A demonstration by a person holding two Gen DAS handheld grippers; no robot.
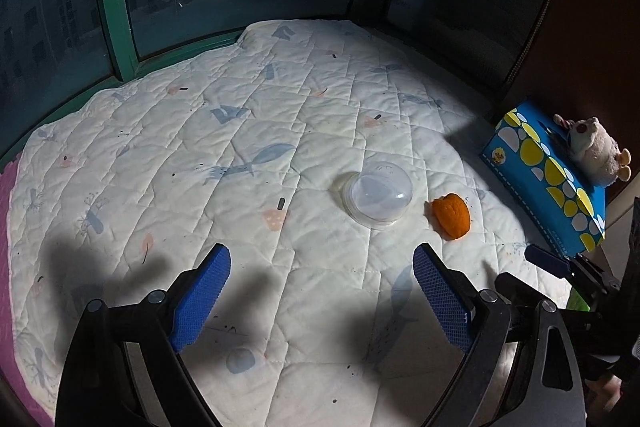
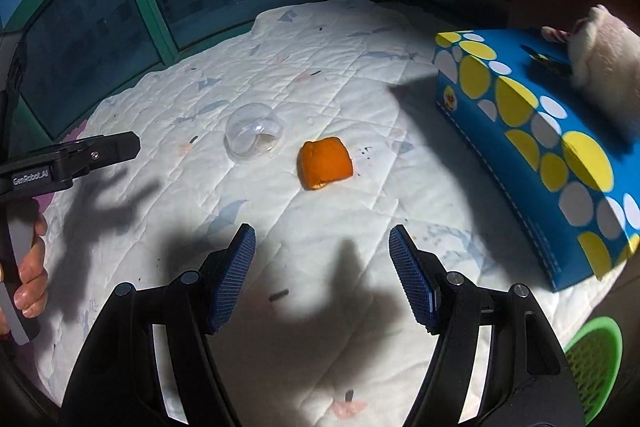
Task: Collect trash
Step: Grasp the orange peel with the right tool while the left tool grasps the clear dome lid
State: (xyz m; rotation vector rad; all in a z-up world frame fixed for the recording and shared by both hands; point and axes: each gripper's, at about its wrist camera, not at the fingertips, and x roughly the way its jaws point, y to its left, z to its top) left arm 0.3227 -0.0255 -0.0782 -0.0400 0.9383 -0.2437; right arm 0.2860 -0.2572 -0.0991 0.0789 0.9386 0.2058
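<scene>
A white quilted mat [image 1: 240,131] lies below green-framed windows [image 1: 116,27]. At the frame's centre-right, an orange peel [image 1: 450,215] rests just beside a clear plastic dome [image 1: 378,195], apart from the blue dotted box [image 1: 544,171]. Left gripper [image 1: 322,291] and right gripper [image 2: 322,275]: jaws released, holding nothing.

Both tongs hang side by side with jaws spread wide and nothing between their blue pads. The left tongs [image 1: 322,269] sit beside the right tongs [image 2: 322,251], and bare fingers [image 2: 30,267] wrap the left handle.
</scene>
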